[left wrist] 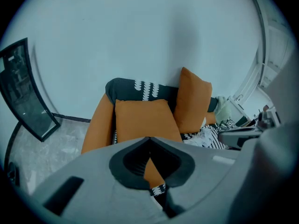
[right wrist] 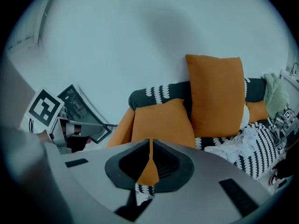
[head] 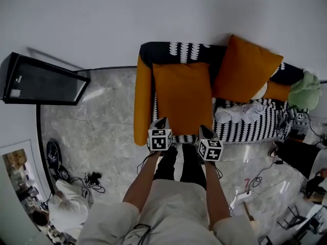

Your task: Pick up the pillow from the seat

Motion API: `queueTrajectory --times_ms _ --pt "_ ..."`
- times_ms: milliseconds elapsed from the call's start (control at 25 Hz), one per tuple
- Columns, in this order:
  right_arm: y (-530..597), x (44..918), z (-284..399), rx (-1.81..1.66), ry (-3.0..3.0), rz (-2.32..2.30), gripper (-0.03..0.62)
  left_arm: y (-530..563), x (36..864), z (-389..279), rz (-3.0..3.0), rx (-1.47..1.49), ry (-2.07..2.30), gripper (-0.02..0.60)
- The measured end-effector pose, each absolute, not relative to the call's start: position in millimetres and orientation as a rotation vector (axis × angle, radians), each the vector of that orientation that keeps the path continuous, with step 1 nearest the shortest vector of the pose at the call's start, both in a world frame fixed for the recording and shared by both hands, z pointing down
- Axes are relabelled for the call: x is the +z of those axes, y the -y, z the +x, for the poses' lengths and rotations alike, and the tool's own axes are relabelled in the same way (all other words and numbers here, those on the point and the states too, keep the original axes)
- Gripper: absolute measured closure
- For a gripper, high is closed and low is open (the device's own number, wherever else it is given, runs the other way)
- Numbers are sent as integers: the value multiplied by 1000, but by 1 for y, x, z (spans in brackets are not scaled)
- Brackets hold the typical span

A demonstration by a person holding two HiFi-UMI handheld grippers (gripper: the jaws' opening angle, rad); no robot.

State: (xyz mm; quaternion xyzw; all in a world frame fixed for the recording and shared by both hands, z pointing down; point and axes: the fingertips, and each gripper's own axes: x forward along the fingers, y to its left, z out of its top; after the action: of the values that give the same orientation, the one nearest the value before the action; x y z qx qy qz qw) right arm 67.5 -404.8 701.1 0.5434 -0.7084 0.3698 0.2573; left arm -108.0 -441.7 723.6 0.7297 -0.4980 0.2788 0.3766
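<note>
Left gripper (head: 162, 121) and right gripper (head: 204, 129), both closed empty, hover before the pillow (head: 182, 97), seemingly flat on the seat (head: 245, 129).

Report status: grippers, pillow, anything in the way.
Left gripper and right gripper both shut, empty, at the seat's front edge. Orange pillow lies on the seat, not gripped. Path clear; second pillow and white cloth sit off to the right.

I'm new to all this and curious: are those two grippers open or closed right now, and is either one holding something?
Left gripper: closed, holding nothing.
Right gripper: closed, holding nothing.
</note>
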Motion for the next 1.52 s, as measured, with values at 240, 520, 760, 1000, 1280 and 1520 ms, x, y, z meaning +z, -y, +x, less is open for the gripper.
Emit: queueTrajectory --times_ms 240,520,760,1000,1280,1520 --pt "438 748 79 1022 1948 1402 585 473 775 -95 1873 761 1253 572" --pt "460 817 96 1086 1948 1340 557 499 845 -89 1889 775 1175 572" --pt "474 867 106 1188 1983 1271 454 508 894 -101 1859 791 1141 524" --pt "498 906 137 1211 1995 1233 380 512 945 -110 1788 774 1090 303" --pt "524 935 158 1174 1995 1146 320 521 980 -129 1681 717 1083 182" --pt "535 956 169 1367 2091 1022 234 522 1002 -126 1658 613 964 106"
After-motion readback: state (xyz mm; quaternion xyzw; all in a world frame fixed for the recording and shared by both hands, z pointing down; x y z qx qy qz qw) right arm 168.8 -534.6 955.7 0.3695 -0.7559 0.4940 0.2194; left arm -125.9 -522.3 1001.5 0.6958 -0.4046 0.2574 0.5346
